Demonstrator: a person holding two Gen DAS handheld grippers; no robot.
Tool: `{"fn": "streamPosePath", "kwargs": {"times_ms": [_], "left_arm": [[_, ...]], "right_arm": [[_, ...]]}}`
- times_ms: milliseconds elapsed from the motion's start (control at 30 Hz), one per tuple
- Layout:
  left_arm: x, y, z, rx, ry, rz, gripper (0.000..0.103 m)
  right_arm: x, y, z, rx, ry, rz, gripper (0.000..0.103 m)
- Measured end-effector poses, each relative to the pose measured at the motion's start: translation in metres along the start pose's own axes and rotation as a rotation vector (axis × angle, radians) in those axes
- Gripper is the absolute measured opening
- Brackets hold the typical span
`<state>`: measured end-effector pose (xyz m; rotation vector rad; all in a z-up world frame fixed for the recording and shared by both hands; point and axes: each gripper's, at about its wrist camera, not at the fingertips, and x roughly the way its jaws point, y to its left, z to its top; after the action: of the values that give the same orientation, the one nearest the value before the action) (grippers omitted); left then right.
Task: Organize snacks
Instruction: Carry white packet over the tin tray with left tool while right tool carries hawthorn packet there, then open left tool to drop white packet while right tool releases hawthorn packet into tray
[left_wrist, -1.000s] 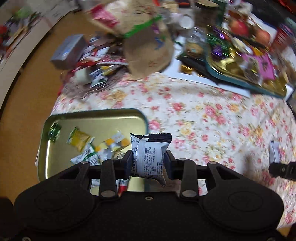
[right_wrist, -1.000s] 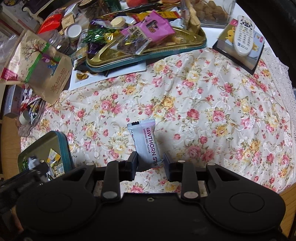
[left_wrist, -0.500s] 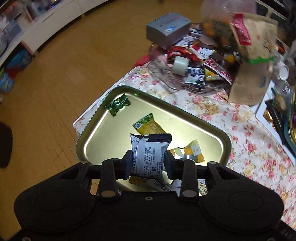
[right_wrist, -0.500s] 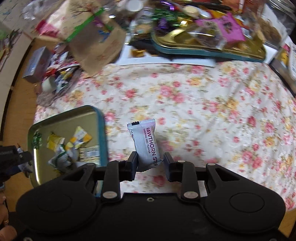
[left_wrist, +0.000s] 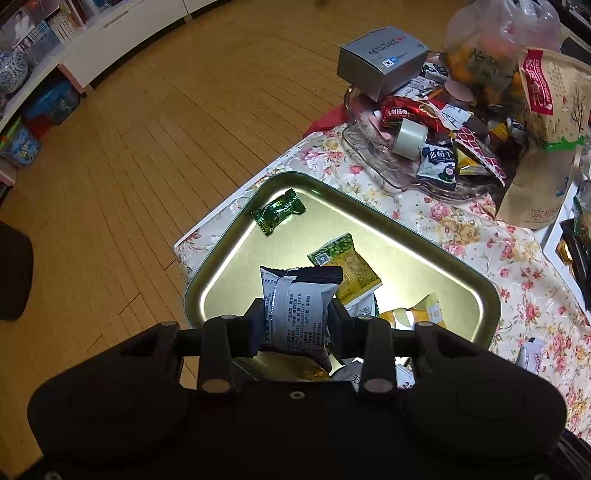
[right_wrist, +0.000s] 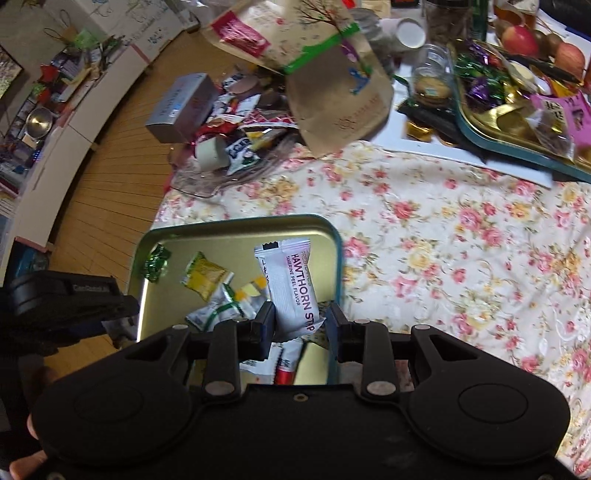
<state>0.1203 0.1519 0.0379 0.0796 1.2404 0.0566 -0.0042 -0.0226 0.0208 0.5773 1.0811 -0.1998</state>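
Note:
My left gripper (left_wrist: 295, 325) is shut on a grey and black snack packet (left_wrist: 295, 306) and holds it above the gold tin tray (left_wrist: 229, 254), which holds a green candy (left_wrist: 279, 215), a yellow packet (left_wrist: 347, 266) and other wrappers. My right gripper (right_wrist: 300, 326) holds a white hawthorn strip packet (right_wrist: 293, 288) above the same tray (right_wrist: 236, 229); its jaws stand apart, with the right one clear of the packet. The left gripper's body (right_wrist: 70, 299) shows at the tray's left edge in the right wrist view.
A clear dish of mixed snacks with a tape roll (left_wrist: 410, 138) and a grey box (left_wrist: 382, 59) sit beyond the tray. A brown paper bag (right_wrist: 332, 77) and a second tray of sweets (right_wrist: 517, 110) stand at the back. Floral cloth (right_wrist: 461, 240) covers the table; wood floor lies left.
Both grippers have moved left over the gold tray with their packets. The right gripper's jaws have spread wider around the hawthorn packet.

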Motion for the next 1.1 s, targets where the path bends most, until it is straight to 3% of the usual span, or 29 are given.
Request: {"fn": "streamPosePath", "kwargs": {"times_ms": [167,700,800,900,1100], "left_arm": [[-0.003,0.009,0.002,-0.029,-0.014,-0.032,0.046],[-0.003,-0.003,-0.003,0.038,-0.007,-0.010,0.046],[-0.004,-0.004,-0.003,0.040,-0.012,-0.005,0.046],[-0.003,-0.003,-0.003,0.037,-0.010,-0.005,0.046],[-0.003,-0.004,-0.004,0.043,-0.005,-0.007,0.046]], "right_arm": [[0.002,0.011,-0.001,-0.035,-0.017,0.008,0.032],[0.000,0.025,-0.003,-0.092,-0.060,0.048,0.034],[-0.001,0.027,-0.003,-0.094,-0.075,0.052,0.036],[-0.002,0.026,-0.002,-0.082,-0.084,0.064,0.051],[-0.002,0.022,-0.002,-0.060,-0.071,0.063,0.052]]}}
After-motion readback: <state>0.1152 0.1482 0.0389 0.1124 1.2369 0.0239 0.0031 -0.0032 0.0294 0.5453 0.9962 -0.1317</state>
